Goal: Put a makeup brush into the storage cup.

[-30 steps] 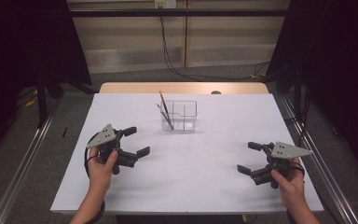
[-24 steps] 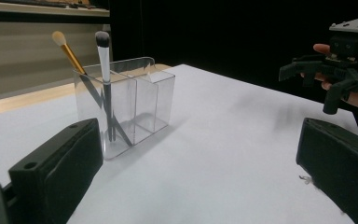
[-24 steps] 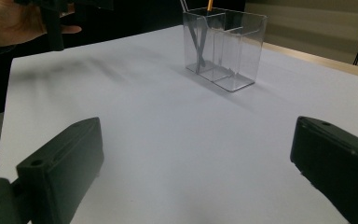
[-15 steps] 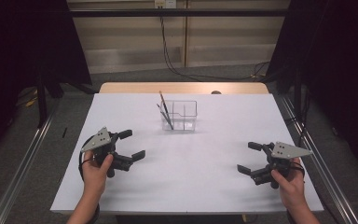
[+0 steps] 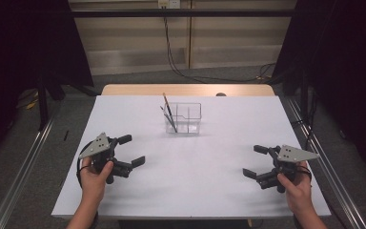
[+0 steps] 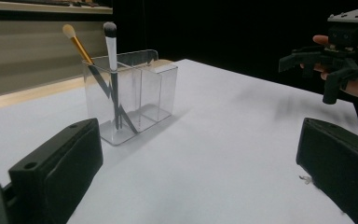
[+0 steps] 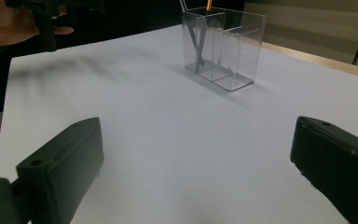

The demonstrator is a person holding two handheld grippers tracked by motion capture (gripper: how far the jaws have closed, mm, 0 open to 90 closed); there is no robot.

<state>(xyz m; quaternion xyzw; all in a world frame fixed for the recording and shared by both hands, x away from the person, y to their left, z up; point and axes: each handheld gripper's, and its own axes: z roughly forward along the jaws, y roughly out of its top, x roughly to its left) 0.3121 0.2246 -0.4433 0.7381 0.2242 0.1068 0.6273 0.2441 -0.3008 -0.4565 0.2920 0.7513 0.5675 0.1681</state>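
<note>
Two makeup brushes (image 5: 168, 112) stood in the left compartment of the clear acrylic organiser (image 5: 183, 118) at the far middle of the white table (image 5: 190, 191), their heads leaning out above its rim. Over the last second the left gripper (image 5: 134, 150) had drawn back toward the person's edge of the table, away from the organiser, while the right gripper (image 5: 251, 161) had kept its place near the right edge. Both sets of jaws stood wide and empty. That retreat suggested the brushes were already placed, or that no reach for them had begun. The organiser's other compartments looked empty. Nothing lay on the table between either gripper and the organiser, so the way was open. Black curtains and floor cables (image 5: 176, 57) lay beyond the table.
</note>
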